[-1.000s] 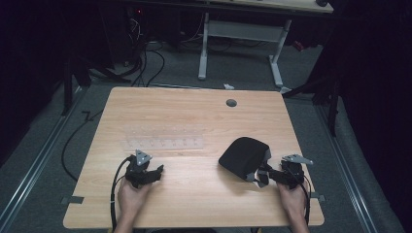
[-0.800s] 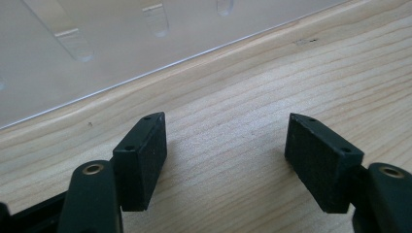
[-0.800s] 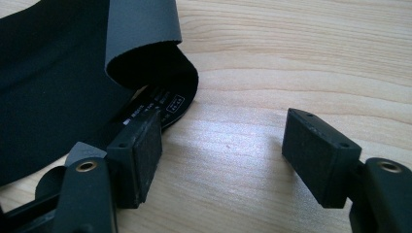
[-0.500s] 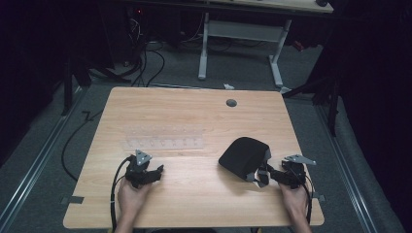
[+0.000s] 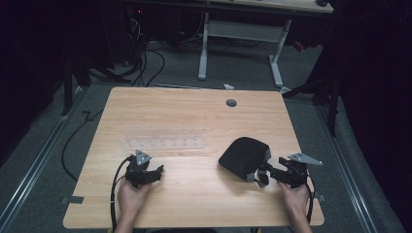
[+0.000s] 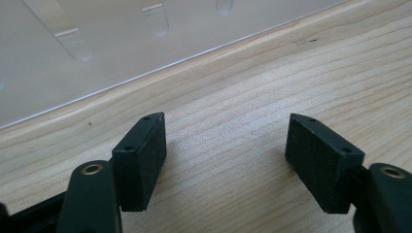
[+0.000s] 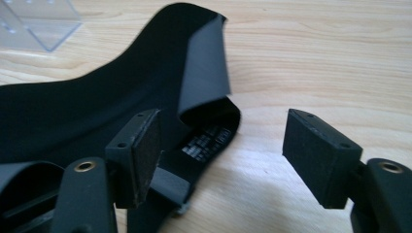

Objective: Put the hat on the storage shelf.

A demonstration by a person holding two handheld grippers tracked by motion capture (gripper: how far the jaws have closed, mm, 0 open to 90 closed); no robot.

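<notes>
Black pouch (image 5: 244,157) lies on the wooden table (image 5: 194,111) at front right, w/ the right gripper (image 5: 265,174) just beside its near edge; jaws have just been opening, now wide apart, pouch edge by the left jaw, not pinched. Left gripper (image 5: 158,171) sits near the clear rack (image 5: 163,138), jaws apart over bare wood

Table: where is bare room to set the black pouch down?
Bare wood lies between the left gripper and the black pouch, and behind the clear rack toward the grommet. It is crowded at the right gripper.
</notes>
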